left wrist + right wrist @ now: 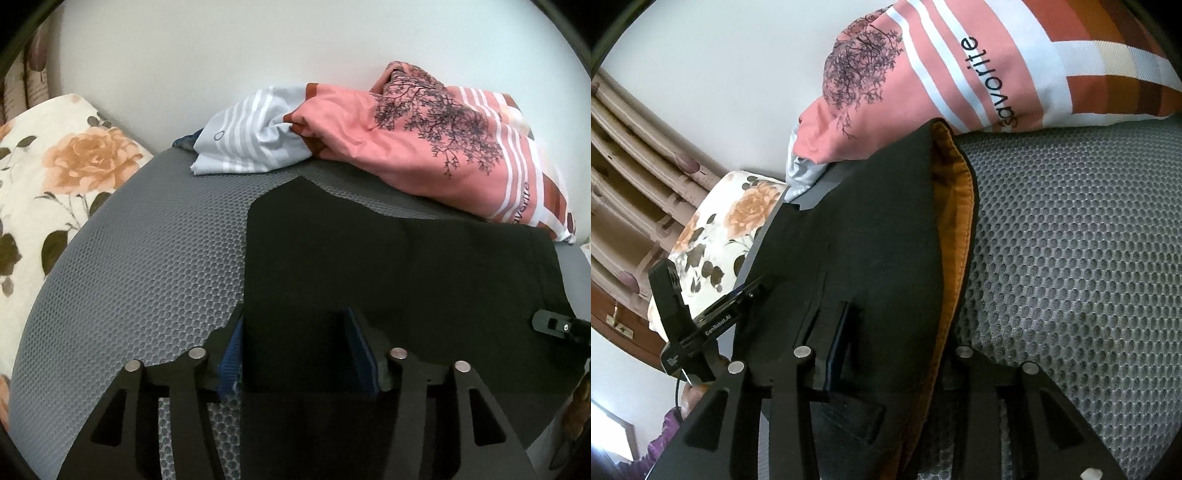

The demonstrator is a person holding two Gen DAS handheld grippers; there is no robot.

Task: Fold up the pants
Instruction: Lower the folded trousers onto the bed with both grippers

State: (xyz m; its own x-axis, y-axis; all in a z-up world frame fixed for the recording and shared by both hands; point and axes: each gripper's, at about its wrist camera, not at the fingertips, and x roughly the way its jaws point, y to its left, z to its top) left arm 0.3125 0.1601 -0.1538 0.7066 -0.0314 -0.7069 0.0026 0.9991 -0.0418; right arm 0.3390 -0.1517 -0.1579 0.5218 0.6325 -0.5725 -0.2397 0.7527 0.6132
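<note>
Left wrist view, left to right. Floral pillow [55, 177] lies well to the left of the left gripper [295, 354], off the mat edge. Grey honeycomb mat [147, 266] is bare between that pillow and the gripper's left finger: free room on that side. The pants [388, 266], black, lie flat on the mat; their left edge runs straight ahead from just inside the left finger, then cuts to a point further ahead. Left gripper: jaws stand apart, blue pads [360, 354] clear of the cloth on their inner faces, pants fabric lying between and beneath them. Not gripping. Ahead and to the right, a crumpled pink and grey printed bedsheet [424, 140] is heaped on the far mat edge, touching the pants' far right corner. At far right the tip of the right gripper [554, 325] rests at the pants' right edge.

Right wrist view, left to right. Curtain [631, 199] and floral pillow far left; the left gripper's body shows just left, over the pants. Right gripper [886, 332]: left finger lies over the black cloth, the right finger is hidden behind the folded edge with orange lining [955, 221]. Cannot tell whether the pads press on it. To the right, open mat, nothing on it. The bedsheet closes the space ahead, overlapping the top end of the pants.
</note>
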